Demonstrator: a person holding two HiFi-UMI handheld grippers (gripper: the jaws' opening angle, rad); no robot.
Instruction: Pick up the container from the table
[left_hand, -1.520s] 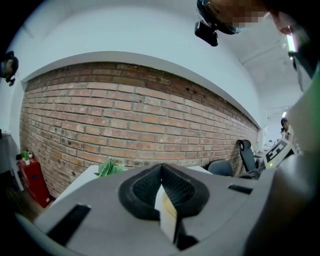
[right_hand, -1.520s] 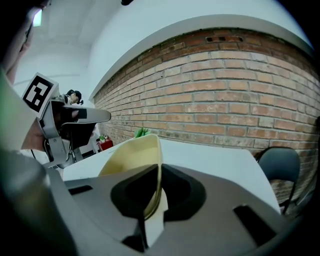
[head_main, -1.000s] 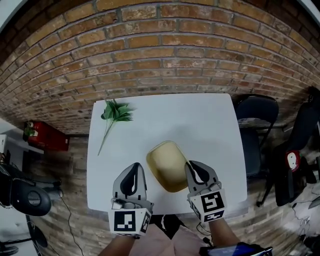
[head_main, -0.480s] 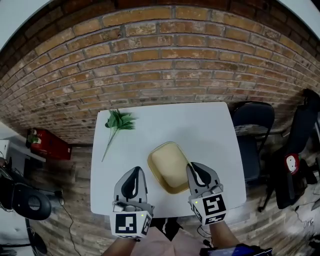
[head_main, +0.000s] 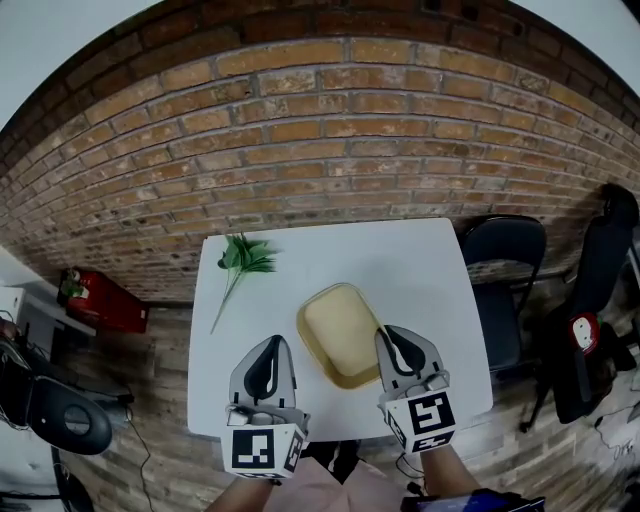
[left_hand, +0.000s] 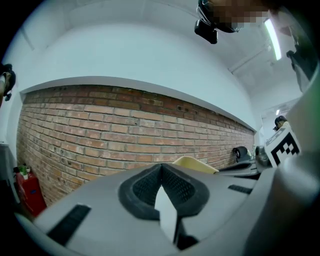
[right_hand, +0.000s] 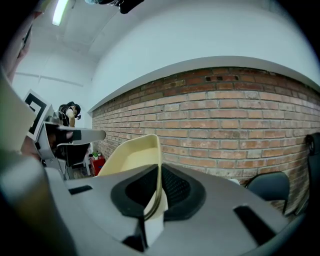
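Container (head_main: 338, 335) higher, in tight right tongs (head_main: 386, 338)

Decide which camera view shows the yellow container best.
The head view: nearly the whole container shows from above. The right gripper view shows one side and its rim, close up; the left gripper view, just a corner.

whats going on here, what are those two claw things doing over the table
A person is working two hand-held claws over a white table. The right claw is clamped shut on the rim of a pale yellow container, holding it tilted and, it seems, off the tabletop. The left claw is shut with nothing in it, beside the container and apart from it. A green leafy sprig lies at the table's far left.
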